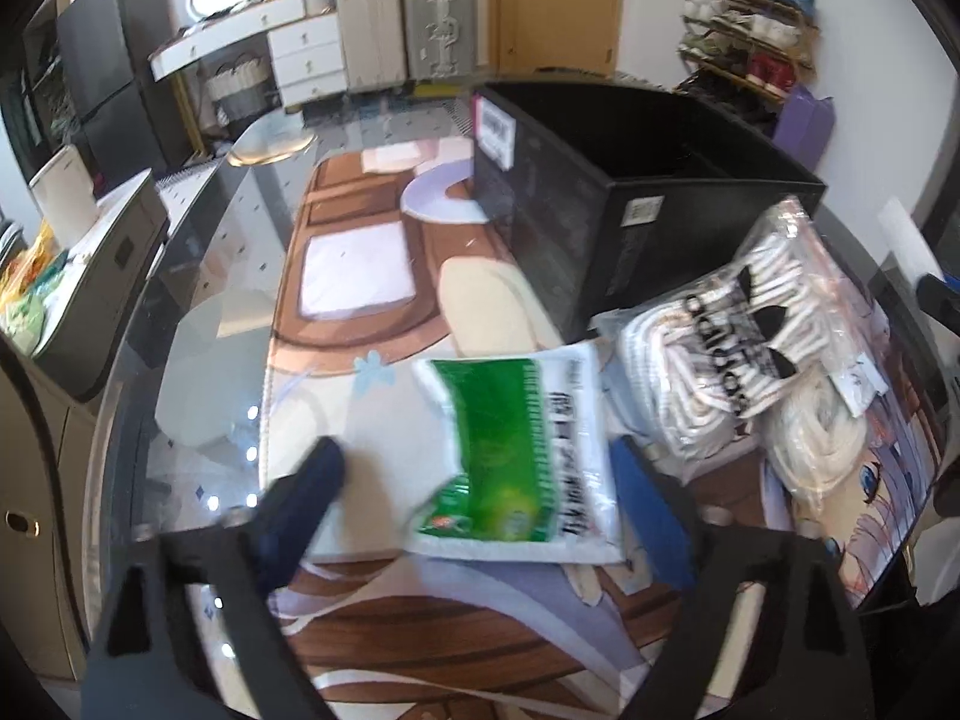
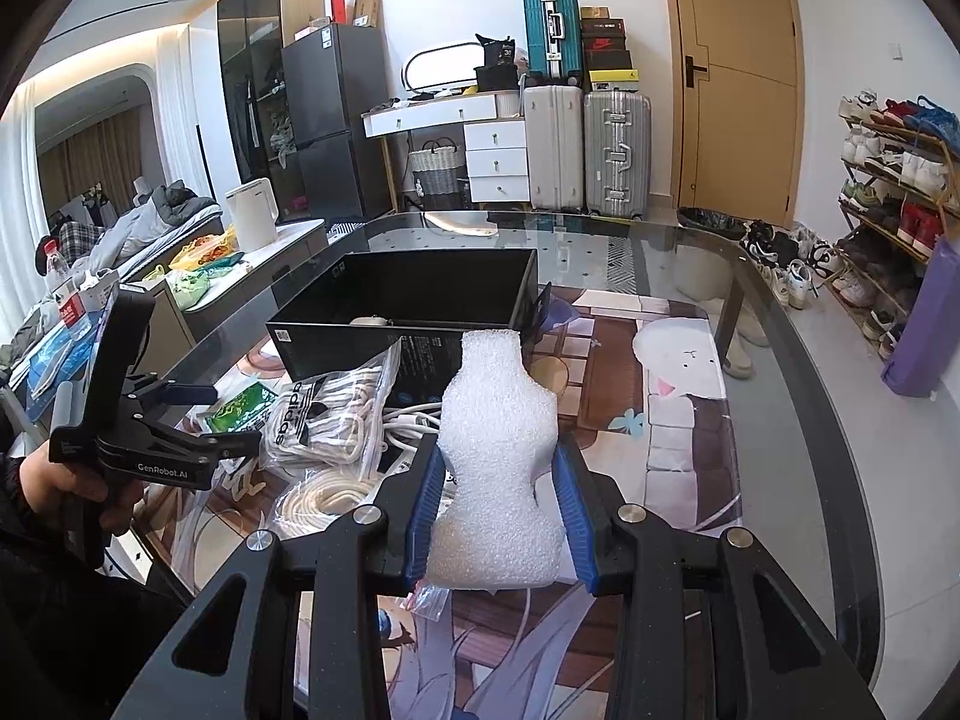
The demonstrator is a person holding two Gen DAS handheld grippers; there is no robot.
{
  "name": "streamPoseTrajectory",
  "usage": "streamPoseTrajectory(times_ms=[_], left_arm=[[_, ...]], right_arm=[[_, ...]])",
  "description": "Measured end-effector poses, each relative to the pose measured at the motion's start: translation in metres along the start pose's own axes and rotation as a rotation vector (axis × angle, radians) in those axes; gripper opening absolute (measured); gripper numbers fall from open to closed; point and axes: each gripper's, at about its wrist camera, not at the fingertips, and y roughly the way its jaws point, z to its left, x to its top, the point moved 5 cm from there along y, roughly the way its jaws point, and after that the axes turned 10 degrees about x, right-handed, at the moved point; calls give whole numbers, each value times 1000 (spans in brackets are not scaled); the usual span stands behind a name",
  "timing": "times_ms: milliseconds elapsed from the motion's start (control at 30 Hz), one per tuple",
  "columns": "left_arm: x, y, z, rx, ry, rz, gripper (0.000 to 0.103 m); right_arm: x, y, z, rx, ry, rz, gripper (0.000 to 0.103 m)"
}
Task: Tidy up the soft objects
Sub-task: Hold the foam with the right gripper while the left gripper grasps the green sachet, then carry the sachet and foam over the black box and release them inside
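Observation:
My right gripper (image 2: 497,468) is shut on a white foam piece (image 2: 497,450) and holds it above the printed mat, in front of the black box (image 2: 414,294). My left gripper (image 1: 480,480) is open just above a green and white packet (image 1: 516,450) that lies on the mat between its fingers; it also shows at the left of the right wrist view (image 2: 198,420). A clear adidas bag of white cord (image 1: 720,348) and a loose white rope coil (image 1: 810,444) lie right of the packet. The bag (image 2: 336,414) and coil (image 2: 330,498) also show in the right wrist view.
The black box (image 1: 630,180) stands open at the far middle of the glass table (image 2: 798,420). A small clear zip bag (image 2: 429,597) lies under the foam. A side cabinet (image 1: 102,276) stands left of the table, a shoe rack (image 2: 894,198) to the right.

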Motion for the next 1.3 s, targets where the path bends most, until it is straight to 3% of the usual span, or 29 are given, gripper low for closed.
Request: streamPoseTrajectory(times_ms=[33, 233, 600, 1300], left_arm=[[0, -2, -1, -3, 6, -8, 62], [0, -9, 0, -43, -21, -26, 47], [-4, -25, 11, -56, -95, -67, 45], [34, -88, 18, -82, -183, -259, 45]], right_arm=[[0, 0, 1, 1, -2, 0, 38], [-1, 0, 5, 10, -11, 1, 38], [3, -3, 5, 19, -29, -3, 38], [16, 6, 10, 64, -64, -12, 38]])
